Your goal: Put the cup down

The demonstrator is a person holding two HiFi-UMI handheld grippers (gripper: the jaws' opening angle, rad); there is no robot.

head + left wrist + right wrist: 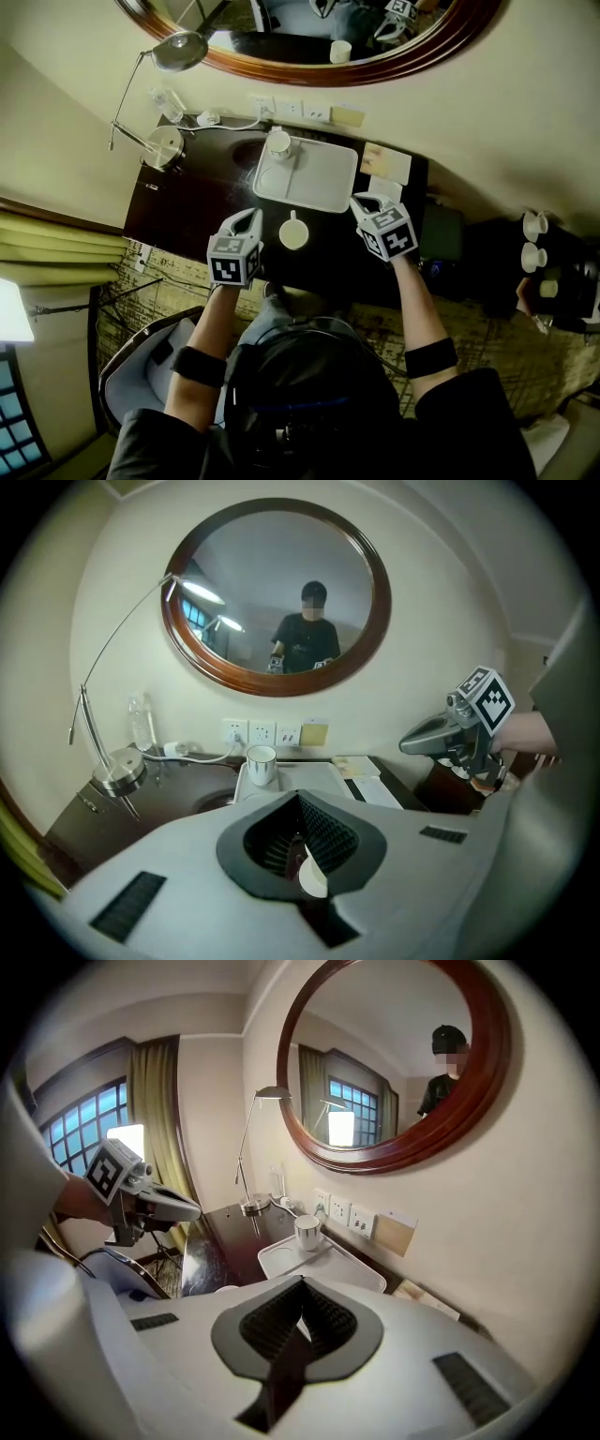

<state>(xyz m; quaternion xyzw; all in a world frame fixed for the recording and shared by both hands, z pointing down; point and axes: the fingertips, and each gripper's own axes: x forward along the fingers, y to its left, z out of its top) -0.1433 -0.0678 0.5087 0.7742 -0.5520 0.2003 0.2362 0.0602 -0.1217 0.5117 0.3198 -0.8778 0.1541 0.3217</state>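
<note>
A white cup (293,232) stands upright on the dark desk (187,211), just in front of a white tray (323,183). My left gripper (251,217) hovers to the cup's left, shut and empty. To the cup's right my right gripper (360,201) is also shut, with nothing in it. Neither gripper touches the cup. A second white cup (279,142) sits in the tray's far left corner; it also shows in the left gripper view (261,764) and in the right gripper view (307,1232). In the left gripper view a bit of white cup (313,879) shows below the closed jaws.
A metal desk lamp (164,145) and a clear water bottle (167,103) stand at the desk's far left. Wall sockets (286,108) and an oval mirror (309,56) are behind the tray. Papers (386,162) lie at the tray's right. Two more cups (534,239) sit far right.
</note>
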